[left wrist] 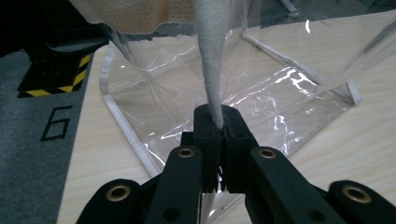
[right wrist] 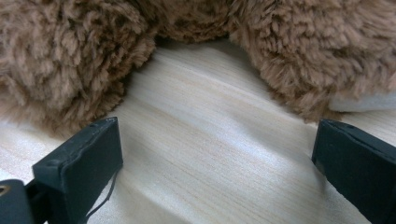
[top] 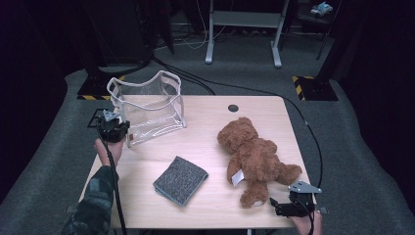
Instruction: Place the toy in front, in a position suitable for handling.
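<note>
- Clear plastic bag [top: 149, 108]: far left part of the table [top: 205, 205], upright, mouth open. Judged light, floppy, slick-walled; its white fabric trim [left wrist: 212, 70] gives the surest hold.
- Left gripper [left wrist: 223, 128]: jaws clamped on that trim.
- Right gripper [top: 278, 206]: jaws apart, holding nothing, just beside the bear's foot at the near right edge.
- Teddy bear [top: 254, 159]: lying right of centre; soft, bulky, likely light, compressible.
- Grey cloth [top: 180, 179]: folded, near centre front, between bag and bear, well apart from both.

Black tongs [left wrist: 219, 126], brass rivets; camouflage sleeve [top: 95, 200]; trailing black cable [top: 116, 186].
</note>
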`<action>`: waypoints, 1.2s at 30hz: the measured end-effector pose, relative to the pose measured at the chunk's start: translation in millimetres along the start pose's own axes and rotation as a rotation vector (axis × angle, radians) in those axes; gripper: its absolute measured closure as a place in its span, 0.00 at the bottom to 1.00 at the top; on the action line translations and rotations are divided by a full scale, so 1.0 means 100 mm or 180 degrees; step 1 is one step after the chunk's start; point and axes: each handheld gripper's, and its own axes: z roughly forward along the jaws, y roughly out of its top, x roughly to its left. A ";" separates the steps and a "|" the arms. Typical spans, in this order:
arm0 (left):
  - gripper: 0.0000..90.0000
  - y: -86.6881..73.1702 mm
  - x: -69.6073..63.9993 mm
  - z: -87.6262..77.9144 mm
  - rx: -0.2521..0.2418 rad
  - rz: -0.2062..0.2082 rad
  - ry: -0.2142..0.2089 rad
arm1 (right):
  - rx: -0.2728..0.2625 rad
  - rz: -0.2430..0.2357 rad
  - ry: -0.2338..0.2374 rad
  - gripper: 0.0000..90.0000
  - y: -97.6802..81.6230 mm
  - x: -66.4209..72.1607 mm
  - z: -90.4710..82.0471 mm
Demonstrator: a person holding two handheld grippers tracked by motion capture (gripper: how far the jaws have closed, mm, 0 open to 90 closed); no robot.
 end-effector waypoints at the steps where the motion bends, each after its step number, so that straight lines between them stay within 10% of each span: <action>1: 0.96 0.00 0.02 0.01 -0.0012 -0.0031 -0.0010 | 0.0000 0.0001 0.0000 0.01 0.00 0.00 0.00; 36: 0.96 0.22 0.74 0.36 0.0040 -0.0337 0.0280 | -0.0005 -0.0002 -0.0007 0.01 0.00 0.00 0.00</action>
